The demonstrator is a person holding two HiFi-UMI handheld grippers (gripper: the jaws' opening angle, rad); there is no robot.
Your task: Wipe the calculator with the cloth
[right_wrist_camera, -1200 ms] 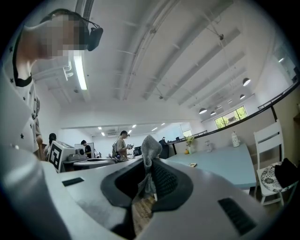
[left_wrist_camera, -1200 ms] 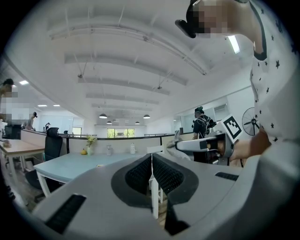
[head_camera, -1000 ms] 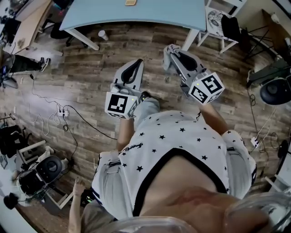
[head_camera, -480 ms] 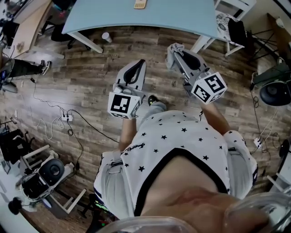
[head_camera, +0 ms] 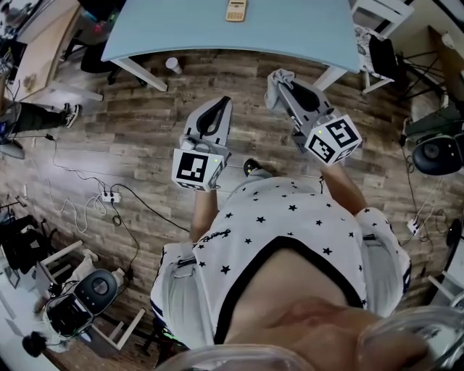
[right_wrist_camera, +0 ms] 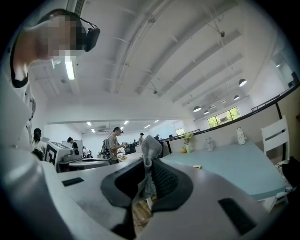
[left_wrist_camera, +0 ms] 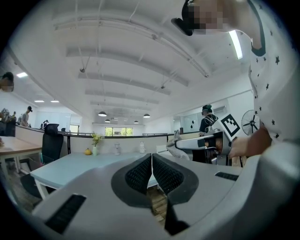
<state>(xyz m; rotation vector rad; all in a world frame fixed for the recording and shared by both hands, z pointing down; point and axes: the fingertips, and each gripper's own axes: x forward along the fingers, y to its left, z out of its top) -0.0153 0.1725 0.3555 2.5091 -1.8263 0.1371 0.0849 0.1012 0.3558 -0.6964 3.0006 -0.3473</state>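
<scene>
A small beige calculator [head_camera: 235, 9] lies on the light blue table [head_camera: 290, 32] ahead of me; it shows as a small flat thing [right_wrist_camera: 197, 166] in the right gripper view. My right gripper [head_camera: 275, 76] is shut on a grey cloth [right_wrist_camera: 149, 161], which sticks up between the jaws [head_camera: 281, 74]. My left gripper [head_camera: 221, 102] is shut with nothing in it, pads pressed together [left_wrist_camera: 151, 161]. Both grippers hang over the wooden floor, short of the table's near edge, left of its white leg.
A paper cup [head_camera: 172, 65] stands on the floor under the table edge. Cables and a power strip [head_camera: 109, 196] lie at the left, equipment [head_camera: 80, 297] at lower left. A white chair [head_camera: 377, 43] and a fan [head_camera: 435, 152] stand at the right.
The table and calculator have slid further into the head view as I move toward them. Both grippers keep their pose, the right one still shut on the cloth.
</scene>
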